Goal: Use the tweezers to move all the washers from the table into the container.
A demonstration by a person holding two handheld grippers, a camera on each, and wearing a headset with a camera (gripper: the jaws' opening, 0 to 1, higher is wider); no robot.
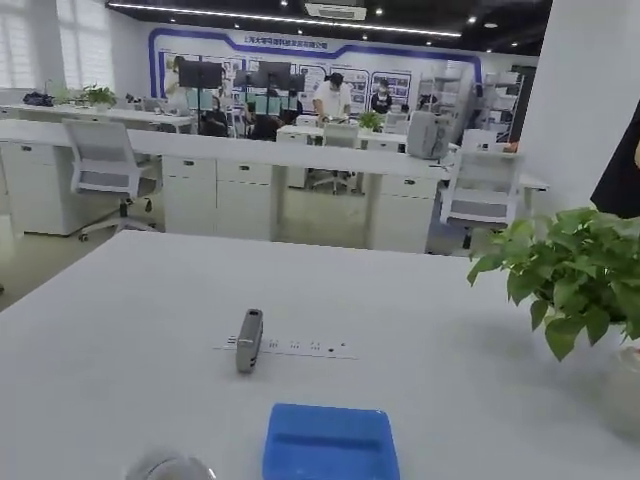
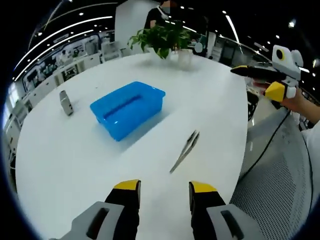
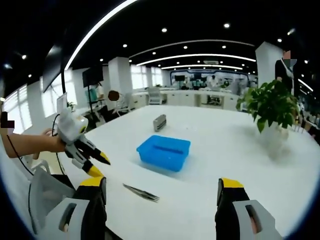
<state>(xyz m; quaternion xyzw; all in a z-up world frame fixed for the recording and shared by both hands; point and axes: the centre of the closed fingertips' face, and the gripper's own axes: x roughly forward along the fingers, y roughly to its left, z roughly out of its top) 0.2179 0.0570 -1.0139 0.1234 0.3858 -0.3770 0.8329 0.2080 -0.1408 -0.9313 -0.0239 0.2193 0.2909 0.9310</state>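
The metal tweezers [image 2: 185, 150] lie flat on the white table [image 2: 65, 160], a little ahead of my left gripper [image 2: 165, 192], which is open and holds nothing. Beyond them stands the blue container [image 2: 127, 107], which looks empty. In the right gripper view the tweezers [image 3: 141, 193] lie just ahead of the left jaw, with the container [image 3: 164, 151] behind them. My right gripper [image 3: 161, 185] is wide open and holds nothing. The left gripper [image 3: 100, 166] comes in from the left, held by a hand. The container [image 1: 330, 445] sits at the near table edge in the head view.
A small grey block [image 1: 249, 340] lies beyond the container at mid table. A potted plant [image 1: 575, 270] stands at the right side of the table. The right gripper [image 2: 255, 80] hangs off the table edge. Desks, chairs and people fill the room behind.
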